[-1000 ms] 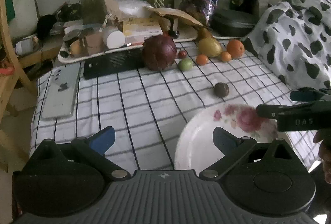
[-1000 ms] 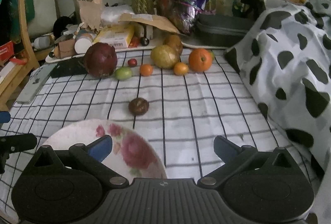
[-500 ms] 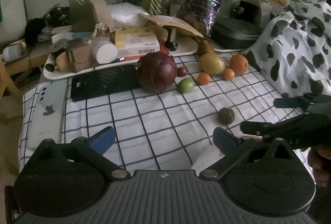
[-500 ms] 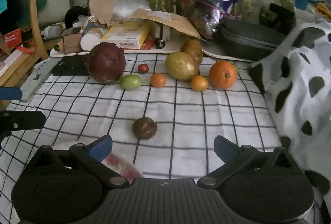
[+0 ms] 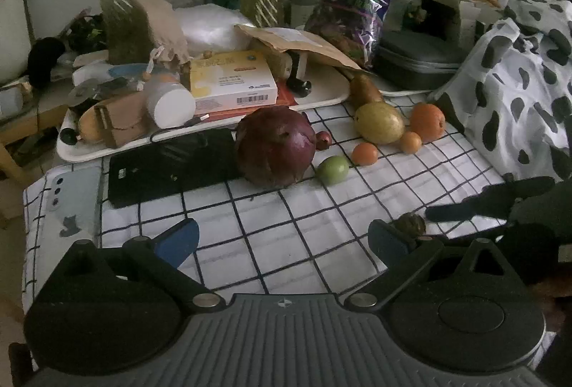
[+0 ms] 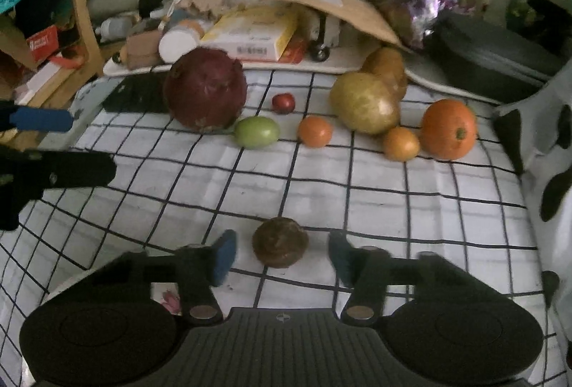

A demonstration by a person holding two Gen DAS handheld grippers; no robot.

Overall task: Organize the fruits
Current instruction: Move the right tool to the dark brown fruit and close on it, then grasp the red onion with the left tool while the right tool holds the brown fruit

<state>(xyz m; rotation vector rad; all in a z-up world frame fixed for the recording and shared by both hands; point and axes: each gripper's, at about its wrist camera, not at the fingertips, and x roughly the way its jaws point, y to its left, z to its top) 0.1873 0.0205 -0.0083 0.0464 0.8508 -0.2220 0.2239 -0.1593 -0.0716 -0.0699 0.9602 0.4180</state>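
Fruit risk first: the dark brown fruit point(image 6: 280, 247) sits loose on the checked cloth point(image 6: 393, 201), near its front edge, between the blue pads of the right tongs point(image 6: 280, 253), pads apart and not yet touching it. It is round and looks wrinkled; if one pad lands first it will likely roll sideways or forward out of the gap. The cloth looks soft and wavy, so pressing down could drag a fold and tip the fruit too. Frame is motion-blurred, so closing while moving probably means an off-centre pinch.

Plate point(image 6: 168, 297) shows only as a sliver of floral rim under the left side of the right tongs, close behind the fruit; a dropped fruit could miss it.

Row of other fruit at the far edge: big red one point(image 6: 205, 88), green point(image 6: 256, 132), small red point(image 6: 283, 103), small orange point(image 6: 315, 131), yellow pear-like point(image 6: 364, 103), orange point(image 6: 448, 129). All well apart from the tongs.

Right tongs: low, level, pointing at the far edge, straddling the fruit.

Left tongs point(image 5: 282, 240): spread wide, holding nothing, hovering over bare cloth toward the left edge, just beside the right tongs; the two could bump on the lift.
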